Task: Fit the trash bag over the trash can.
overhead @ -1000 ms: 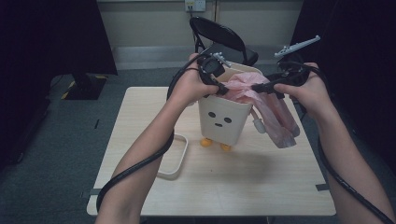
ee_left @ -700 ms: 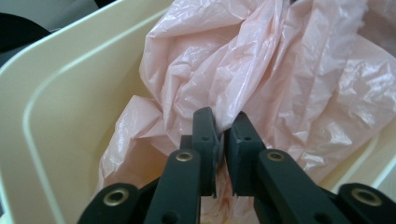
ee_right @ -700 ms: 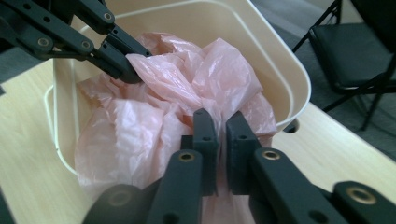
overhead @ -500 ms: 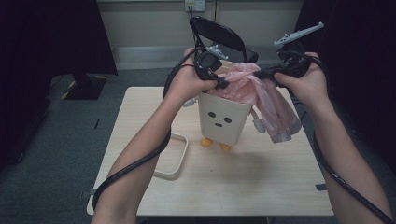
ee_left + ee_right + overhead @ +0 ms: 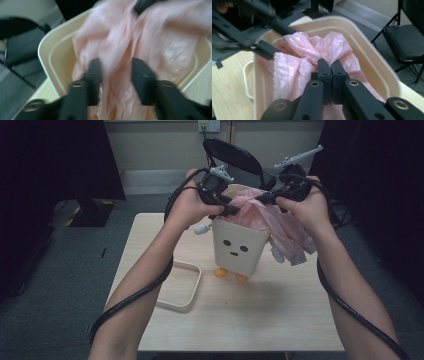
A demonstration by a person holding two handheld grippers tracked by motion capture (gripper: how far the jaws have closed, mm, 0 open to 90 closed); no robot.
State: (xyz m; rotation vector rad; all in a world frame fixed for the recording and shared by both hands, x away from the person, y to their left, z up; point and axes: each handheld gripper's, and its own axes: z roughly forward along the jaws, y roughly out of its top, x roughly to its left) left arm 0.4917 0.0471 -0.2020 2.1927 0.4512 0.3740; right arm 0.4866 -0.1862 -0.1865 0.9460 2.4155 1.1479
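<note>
Pink bag being worked at the mouth of the face-printed bin

The right gripper [image 5: 329,65] has its jaws clenched on the pink plastic bag [image 5: 272,217], which sits in and spills over the right side of the cream bin [image 5: 239,251] mid-desk [image 5: 280,320]; the left gripper [image 5: 115,68], jaws released, straddles bag film at the bin's left rim.

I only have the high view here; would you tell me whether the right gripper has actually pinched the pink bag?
Observer: Yes. In the right gripper view the right gripper has its jaws shut on a fold of the pink bag.
Operator: Thank you. And is the left one gripping too?
Observer: No. In the left gripper view the left gripper has its jaws apart, with the plastic between them.
Operator: Is the bag inside the bin?
Observer: Partly; it sits within the cream bin.
</note>
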